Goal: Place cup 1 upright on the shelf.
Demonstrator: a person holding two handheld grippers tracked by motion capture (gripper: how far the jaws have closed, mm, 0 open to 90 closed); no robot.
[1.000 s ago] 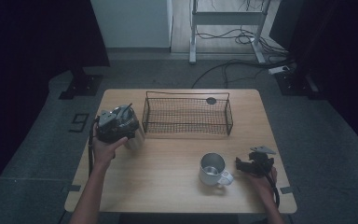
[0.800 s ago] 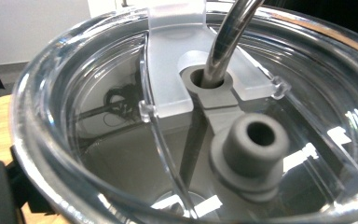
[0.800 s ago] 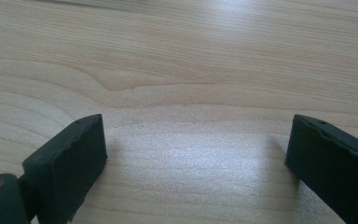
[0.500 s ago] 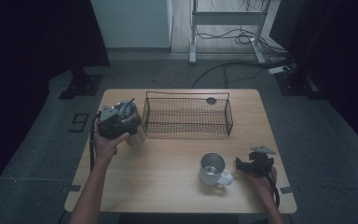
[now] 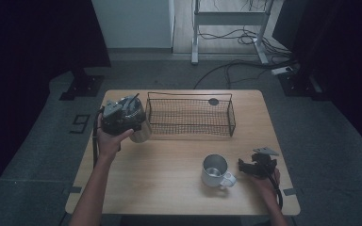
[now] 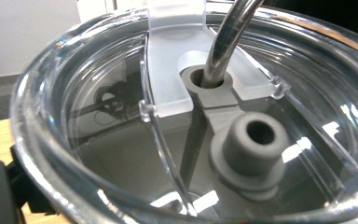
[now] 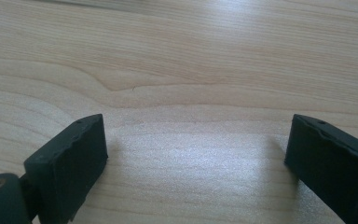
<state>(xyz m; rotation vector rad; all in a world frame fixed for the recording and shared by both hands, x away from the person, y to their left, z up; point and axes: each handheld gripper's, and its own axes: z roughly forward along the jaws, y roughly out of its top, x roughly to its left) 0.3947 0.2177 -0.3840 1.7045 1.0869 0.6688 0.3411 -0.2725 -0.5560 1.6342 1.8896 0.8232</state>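
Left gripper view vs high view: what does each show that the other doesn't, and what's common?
Left gripper view alone: the clear lid up close, with its grey stopper and the hole that the metal straw enters.

High view alone: the wire basket, the metal mug, the right gripper low by the mug, and the left gripper.

Shared: the tumbler and the wooden table.

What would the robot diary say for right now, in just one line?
left tool: over tumbler, state unclear | tumbler: lid on, straw in | right tool: open, nothing held, low over table | mug: free | basket: untouched
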